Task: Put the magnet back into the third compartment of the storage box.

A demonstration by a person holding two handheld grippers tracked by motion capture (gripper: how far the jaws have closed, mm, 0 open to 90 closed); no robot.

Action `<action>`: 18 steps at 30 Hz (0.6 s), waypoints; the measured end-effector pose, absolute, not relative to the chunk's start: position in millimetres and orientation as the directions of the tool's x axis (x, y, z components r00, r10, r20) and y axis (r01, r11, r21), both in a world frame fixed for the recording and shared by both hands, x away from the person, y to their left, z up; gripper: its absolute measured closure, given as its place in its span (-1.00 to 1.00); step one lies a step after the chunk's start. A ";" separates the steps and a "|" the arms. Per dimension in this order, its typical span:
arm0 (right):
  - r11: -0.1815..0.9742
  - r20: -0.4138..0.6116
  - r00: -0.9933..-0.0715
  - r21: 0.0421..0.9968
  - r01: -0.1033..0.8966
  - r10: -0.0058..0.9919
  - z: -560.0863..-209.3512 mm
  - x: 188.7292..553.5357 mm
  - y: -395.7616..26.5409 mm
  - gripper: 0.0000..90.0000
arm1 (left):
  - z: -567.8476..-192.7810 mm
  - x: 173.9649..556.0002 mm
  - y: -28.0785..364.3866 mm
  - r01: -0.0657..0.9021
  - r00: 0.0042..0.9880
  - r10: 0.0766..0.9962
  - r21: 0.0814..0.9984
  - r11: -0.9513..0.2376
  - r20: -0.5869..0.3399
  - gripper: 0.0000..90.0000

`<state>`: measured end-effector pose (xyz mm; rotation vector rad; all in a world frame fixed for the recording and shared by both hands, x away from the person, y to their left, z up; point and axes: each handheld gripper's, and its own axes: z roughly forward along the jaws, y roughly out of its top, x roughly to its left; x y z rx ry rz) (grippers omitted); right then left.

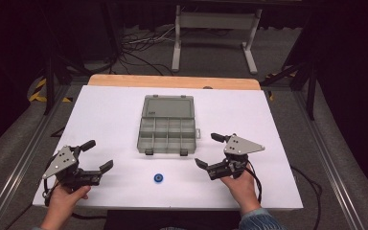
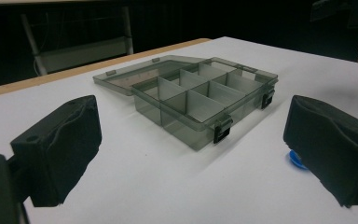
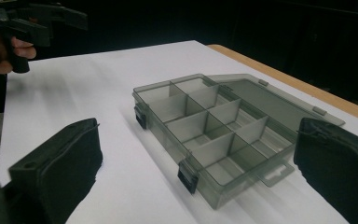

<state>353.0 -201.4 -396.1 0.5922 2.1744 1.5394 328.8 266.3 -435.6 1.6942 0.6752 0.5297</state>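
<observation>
White tabletop [image 1: 105,110], dark room behind. High view: open grey compartment box [image 1: 166,125] mid-tabletop, lid toward far edge; blue disc [image 1: 158,178] near front edge. Left hand-held gripper [image 1: 95,155] and right hand-held gripper [image 1: 208,150] both spread, empty. Left gripper view: box [image 2: 191,93] ahead, disc [image 2: 298,160] partly behind right jaw. Right gripper view: box [image 3: 214,130] between the spread jaws, left hand-held gripper [image 3: 42,21] at far corner.

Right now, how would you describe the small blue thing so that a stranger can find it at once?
Start at the white table and find the open grey compartment box at its middle. On the person's side of that box, between the left gripper and the right gripper, lies a small blue round piece, the only coloured item there.
</observation>
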 end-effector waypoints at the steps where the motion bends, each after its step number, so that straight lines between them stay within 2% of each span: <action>1: 0.300 -0.083 -0.829 0.948 0.105 0.553 -395.7 353.4 -199.8 -0.99 | -436.0 329.1 265.9 0.153 0.728 0.685 0.976 -0.153 -0.007 -0.89; 15: 0.329 -0.068 -0.865 0.937 0.116 0.498 -388.3 357.3 -176.8 -0.99 | -435.7 328.1 265.7 0.157 0.730 0.683 0.975 -0.160 -0.005 -0.89; 18: 0.343 -0.045 -0.872 0.928 0.144 0.487 -387.9 358.8 -172.2 -0.98 | -435.8 328.2 265.9 0.155 0.728 0.685 0.976 -0.155 -0.007 -0.89</action>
